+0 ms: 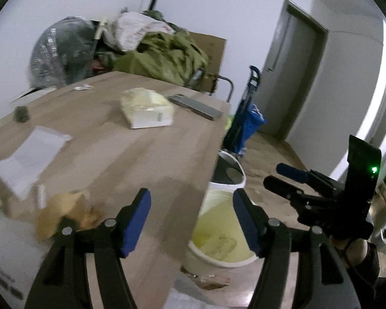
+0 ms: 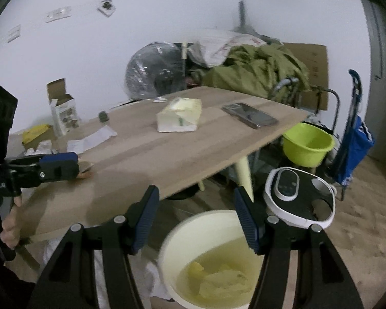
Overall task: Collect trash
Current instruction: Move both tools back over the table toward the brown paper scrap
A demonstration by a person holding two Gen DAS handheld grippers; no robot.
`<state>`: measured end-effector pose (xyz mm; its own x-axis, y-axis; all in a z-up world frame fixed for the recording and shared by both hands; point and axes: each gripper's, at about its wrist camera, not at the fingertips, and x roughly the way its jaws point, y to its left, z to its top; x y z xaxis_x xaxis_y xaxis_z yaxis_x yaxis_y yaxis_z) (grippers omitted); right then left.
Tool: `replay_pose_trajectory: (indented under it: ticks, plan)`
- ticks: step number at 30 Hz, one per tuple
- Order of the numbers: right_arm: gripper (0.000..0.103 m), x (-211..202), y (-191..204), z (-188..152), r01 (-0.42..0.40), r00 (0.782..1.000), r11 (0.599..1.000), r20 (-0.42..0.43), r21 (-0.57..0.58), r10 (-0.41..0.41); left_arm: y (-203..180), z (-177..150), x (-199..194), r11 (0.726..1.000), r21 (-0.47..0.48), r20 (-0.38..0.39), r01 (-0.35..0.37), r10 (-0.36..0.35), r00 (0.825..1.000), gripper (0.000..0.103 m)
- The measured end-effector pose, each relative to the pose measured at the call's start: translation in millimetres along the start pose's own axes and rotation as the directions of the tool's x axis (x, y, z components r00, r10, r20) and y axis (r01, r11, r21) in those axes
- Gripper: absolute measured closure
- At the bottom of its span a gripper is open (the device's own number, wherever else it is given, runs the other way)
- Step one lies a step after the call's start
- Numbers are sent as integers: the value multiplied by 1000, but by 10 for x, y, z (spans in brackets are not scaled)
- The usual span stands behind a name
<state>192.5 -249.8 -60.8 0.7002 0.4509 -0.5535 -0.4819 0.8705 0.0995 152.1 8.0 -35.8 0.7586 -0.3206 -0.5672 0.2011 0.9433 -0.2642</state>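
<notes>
Both claws up, and the trash is what I'm after: a crumpled brownish wad point(image 1: 69, 213) sits on the wooden table point(image 1: 141, 154) near its close edge, just ahead of my left gripper point(image 1: 191, 221), with loose white paper point(image 1: 31, 157) farther back beside it. That wad looks light and soft, I'd say crushable, no real weight, so I'd pinch it across the bulkiest fold, not a stray corner that could tear or slip free. The flat paper looks thin and limp; likely harder to lift off the wood, best taken at a raised edge. My left gripper is spread wide, nothing between its blue pads, touching nothing. My right gripper point(image 2: 196, 221) is likewise wide apart and empty, hanging over the white bucket point(image 2: 172, 239) on the floor just off the table's edge, which already has yellowish scraps in it. The tissue pack point(image 2: 178, 114) and phone point(image 2: 249, 115) farther back I judge not trash.
</notes>
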Motion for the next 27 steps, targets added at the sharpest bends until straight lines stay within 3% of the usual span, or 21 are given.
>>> replay_pose_trajectory:
  ticks: [11,24,27]
  plan:
    - [45,314,570,277,-134,991,986,-11,-100,133,668,-176,-567,978,-148,72,-144,156,985,36]
    - [45,699,1316,461,-284,959,938,-61,-201,277,1184,-468,-1265,910,-294,119,-291,337,934,36]
    - [39,761,1463,503,-310,951,926,-67,-217,303,1245,-529,-1387,897,-315,124,-311,364,923,36]
